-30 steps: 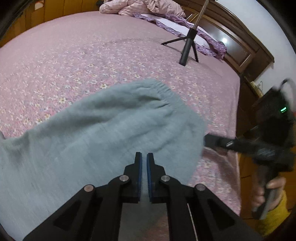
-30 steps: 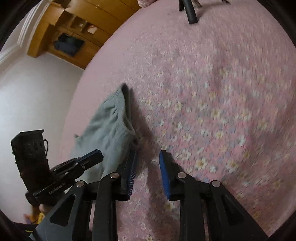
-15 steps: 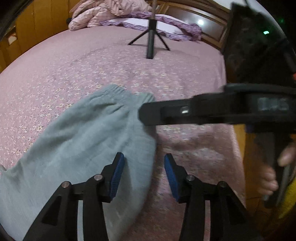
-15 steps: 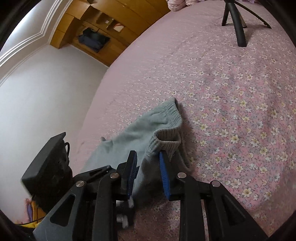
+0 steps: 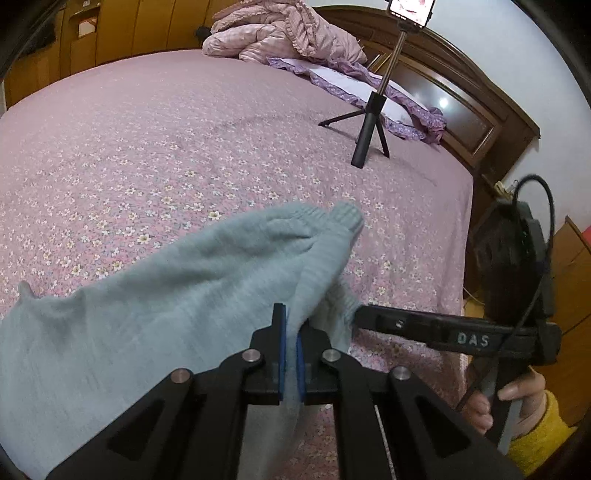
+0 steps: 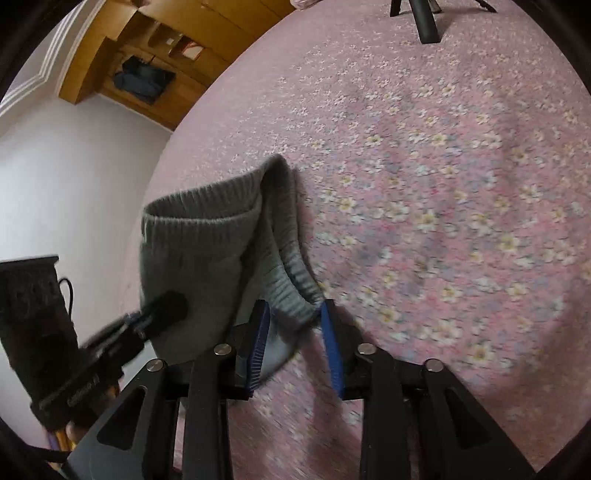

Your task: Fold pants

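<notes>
The gray pants (image 5: pixel 155 306) lie on the bed (image 5: pixel 184 140) — not folded yet. The left tongs (image 5: pixel 290 354) pinch the waist. The right tongs (image 6: pixel 295 347) have just been opening — cloth between them.

Home bedroom, as indicated by: wide bed (image 5: pixel 184 122) covered with pink floral sheet, crumpled quilt (image 5: pixel 284 33) and pillow (image 5: pixel 340 79) piled at dark wooden headboard (image 5: pixel 469 114), wooden wardrobe (image 6: pixel 155 70) set against white wall.
</notes>
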A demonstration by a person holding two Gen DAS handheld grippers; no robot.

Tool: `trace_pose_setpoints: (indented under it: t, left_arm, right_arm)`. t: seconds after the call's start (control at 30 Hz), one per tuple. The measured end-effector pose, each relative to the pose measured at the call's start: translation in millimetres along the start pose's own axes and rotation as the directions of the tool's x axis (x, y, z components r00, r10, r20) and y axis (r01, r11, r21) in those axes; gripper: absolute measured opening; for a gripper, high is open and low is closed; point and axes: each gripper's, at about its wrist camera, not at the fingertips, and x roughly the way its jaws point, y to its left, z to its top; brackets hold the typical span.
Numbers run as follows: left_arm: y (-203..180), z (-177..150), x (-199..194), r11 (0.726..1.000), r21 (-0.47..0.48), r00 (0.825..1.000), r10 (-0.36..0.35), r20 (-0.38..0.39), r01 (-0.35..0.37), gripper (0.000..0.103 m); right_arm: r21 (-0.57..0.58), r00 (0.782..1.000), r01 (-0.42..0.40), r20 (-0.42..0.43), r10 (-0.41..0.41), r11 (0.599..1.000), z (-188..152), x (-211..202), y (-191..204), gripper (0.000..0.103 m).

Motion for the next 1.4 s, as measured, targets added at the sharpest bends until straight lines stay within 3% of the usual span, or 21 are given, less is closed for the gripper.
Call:
trace_pose_setpoints:
  t: [0.07,0.1,0.23,0.3,0.33,0.57,0.77,0.87,0.9,0.97,1.03,1.13,1.27,1.33,1.4]
  left_arm:
    - [1,0,-1,1.0,-0.01,1.0,-0.012,-0.001,0.012,0.004]
    - [2,-1,-1,1.0,-0.009,1.0,-0.018,-0.002,0.018,0.004]
    - [8,-3,-11,0.996,-0.023,0.997,-0.083,0.002,0.084,0.009]
    - [19,-4,-17,0.998,-0.05,0.999,-0.048,0.011,0.048,0.028]
    - [25,-4,-20,0.997,-0.069,0.999,-0.031,0.018,0.032,0.031]
    - [70,-9,-41,0.977,-0.202,0.996,-0.057,0.071,0.07,0.031]
    - [79,-17,-35,0.982,-0.187,0.999,0.036,0.033,-0.029,0.031]
    - [81,-26,-28,0.98,-0.168,0.995,0.101,-0.011,-0.102,0.032]
    - [83,-29,-28,0.979,-0.165,0.993,0.116,-0.02,-0.118,0.032]
    - [84,-34,-26,0.977,-0.166,0.991,0.133,-0.032,-0.136,0.032]
    - [87,-39,-26,0.974,-0.175,0.989,0.139,-0.042,-0.144,0.033]
    - [88,-45,-30,0.971,-0.178,0.987,0.153,-0.052,-0.16,0.033]
    - [90,-55,-38,0.961,-0.167,0.975,0.21,-0.077,-0.221,0.034]
    - [92,-61,-42,0.951,-0.16,0.963,0.252,-0.096,-0.265,0.036]
    - [96,-66,-46,0.943,-0.169,0.956,0.271,-0.109,-0.286,0.039]
  right_arm:
    - [-0.033,1.0,0.004,0.025,-0.003,0.999,1,7,12,0.022]
    - [-0.047,0.999,0.011,0.038,-0.009,0.999,1,7,18,0.011]
    - [-0.02,0.996,0.036,0.088,-0.034,0.999,-5,-8,17,0.009]
    - [-0.024,0.997,0.046,0.069,-0.044,0.999,-8,-7,15,0.009]
    - [-0.027,0.997,0.052,0.061,-0.05,0.998,-7,-4,14,0.009]
    - [-0.028,0.996,0.06,0.073,-0.058,0.998,-21,-10,0,0.009]
    - [-0.045,0.994,0.107,0.024,-0.106,0.993,-26,-1,-8,0.01]
    - [-0.1,0.963,0.262,0.088,-0.254,0.96,-22,-25,-8,0.01]
    - [-0.105,0.957,0.279,0.113,-0.267,0.955,-22,-34,-4,0.01]
    - [-0.11,0.963,0.248,0.14,-0.232,0.963,-22,-49,5,0.01]
    - [-0.137,0.978,0.165,0.151,-0.145,0.977,-23,-53,18,0.01]
    - [-0.193,0.99,0.103,0.117,-0.082,0.976,-26,-39,38,0.012]
    - [-0.246,0.989,0.144,0.052,-0.136,0.959,-36,-9,49,0.013]
    - [-0.253,0.971,0.234,0.014,-0.238,0.939,-38,13,41,0.011]
    - [-0.232,0.975,0.214,-0.008,-0.222,0.949,-43,19,30,0.009]
